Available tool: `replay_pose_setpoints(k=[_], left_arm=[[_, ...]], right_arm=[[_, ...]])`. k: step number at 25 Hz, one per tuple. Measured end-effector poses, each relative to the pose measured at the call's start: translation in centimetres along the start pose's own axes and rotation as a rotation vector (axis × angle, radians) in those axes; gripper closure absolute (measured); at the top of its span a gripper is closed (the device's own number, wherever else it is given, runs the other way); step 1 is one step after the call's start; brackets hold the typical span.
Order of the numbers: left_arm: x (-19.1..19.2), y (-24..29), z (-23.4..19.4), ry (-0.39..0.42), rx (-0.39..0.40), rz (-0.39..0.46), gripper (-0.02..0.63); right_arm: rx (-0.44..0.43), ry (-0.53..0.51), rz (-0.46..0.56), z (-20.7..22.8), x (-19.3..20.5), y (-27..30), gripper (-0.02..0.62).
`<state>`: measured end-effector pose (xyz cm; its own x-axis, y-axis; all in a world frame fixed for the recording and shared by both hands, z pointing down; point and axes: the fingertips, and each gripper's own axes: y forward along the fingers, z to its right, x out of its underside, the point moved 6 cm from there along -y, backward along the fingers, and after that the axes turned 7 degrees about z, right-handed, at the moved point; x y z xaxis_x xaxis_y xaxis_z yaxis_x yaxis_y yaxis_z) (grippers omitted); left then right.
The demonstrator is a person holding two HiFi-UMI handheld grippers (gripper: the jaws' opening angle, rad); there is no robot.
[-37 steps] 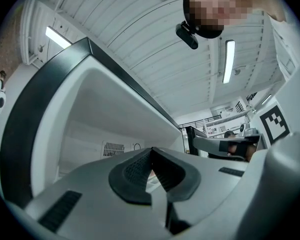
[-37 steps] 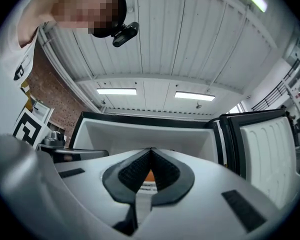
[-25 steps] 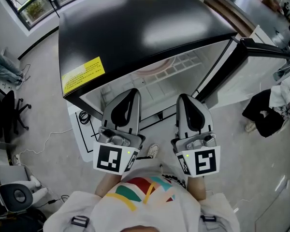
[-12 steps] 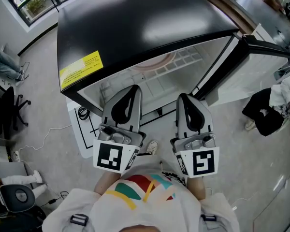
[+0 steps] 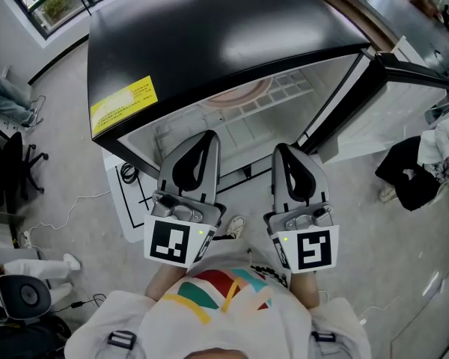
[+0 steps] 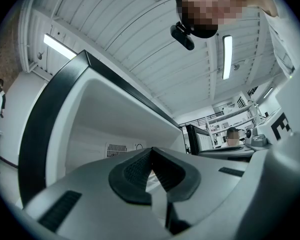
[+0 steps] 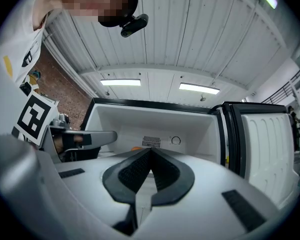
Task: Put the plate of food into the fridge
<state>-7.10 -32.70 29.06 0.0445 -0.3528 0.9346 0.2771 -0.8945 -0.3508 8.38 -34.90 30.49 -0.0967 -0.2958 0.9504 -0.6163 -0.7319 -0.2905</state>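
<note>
Head view: the left gripper (image 5: 204, 138) and right gripper (image 5: 285, 150) stay side by side at 6 o'clock before the open fridge (image 5: 209, 36); nothing has shifted. Both pairs of jaws are pressed together, holding nothing. The plate (image 5: 243, 94) sits on a shelf inside at 12 o'clock, so placing looks done.

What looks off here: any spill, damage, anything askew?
Nothing stands out: no spill or damage shows. The fridge door stands open at the right, and what looks like a plate sits level on the shelf inside. The left gripper and right gripper wait outside, jaws shut and empty.
</note>
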Motion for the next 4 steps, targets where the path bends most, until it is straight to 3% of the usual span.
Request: replay_pose_setpoints(k=[4], left_arm=[[-0.29, -0.07, -0.16, 0.003, -0.003, 0.005, 0.600]], right_arm=[[-0.008, 0.003, 0.006, -0.21, -0.14, 0.17, 0.594]])
